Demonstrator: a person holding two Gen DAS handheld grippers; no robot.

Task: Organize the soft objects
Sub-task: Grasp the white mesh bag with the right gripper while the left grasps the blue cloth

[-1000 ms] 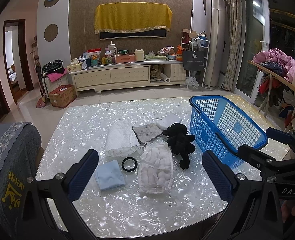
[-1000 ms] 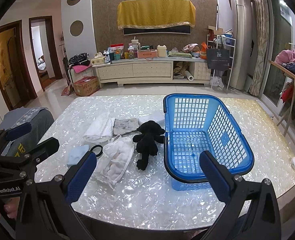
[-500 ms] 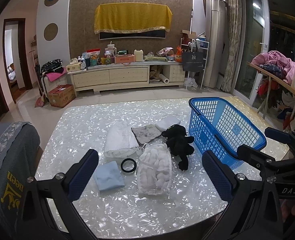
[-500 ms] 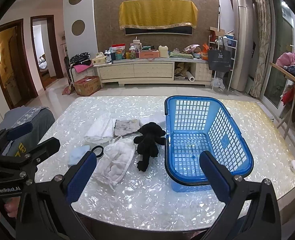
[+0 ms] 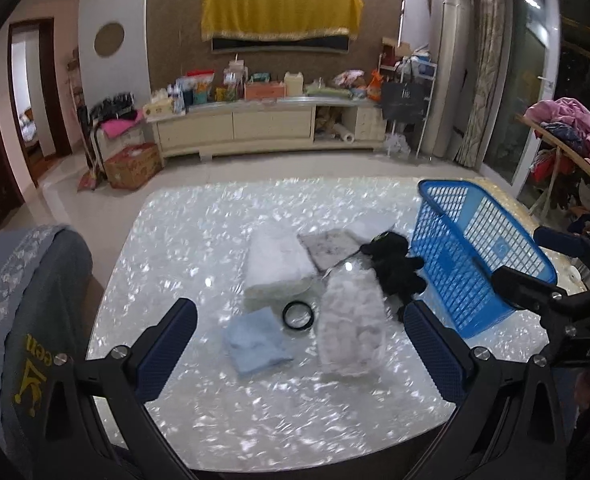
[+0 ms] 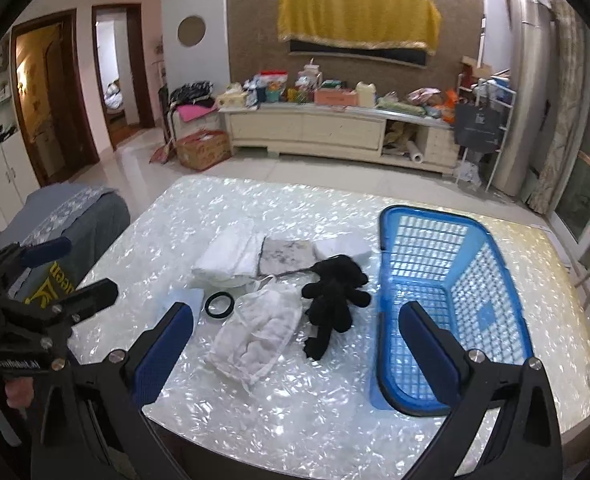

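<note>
Left wrist view has the left gripper (image 5: 299,346) hanging over the near edge of the table (image 5: 183,240) with its jaws spread wide and nothing in them. Same deal with the right gripper (image 6: 295,344), wide apart and empty.

So I'd say nothing's been picked yet. The blue basket (image 6: 507,280) on the right side of the table looks empty, and all the soft stuff sits in a cluster to its left: a black plush toy (image 6: 333,296) just beside the basket wall, a mesh bag of white fluffy stuff (image 6: 261,338) touching it, a pale blue cloth (image 5: 255,340), a folded white towel (image 5: 277,262), a grey patterned cloth (image 5: 331,248) and a small white folded piece (image 6: 341,246) at the back. There's also a black ring (image 5: 298,316) in the middle, which looks rigid to me, so probably not one to bin.

Next move, I'd guess, is dropping onto the plush or the bag and lifting over the basket rim. Plenty of bare table in front; the two grippers are near each other, though.
</note>
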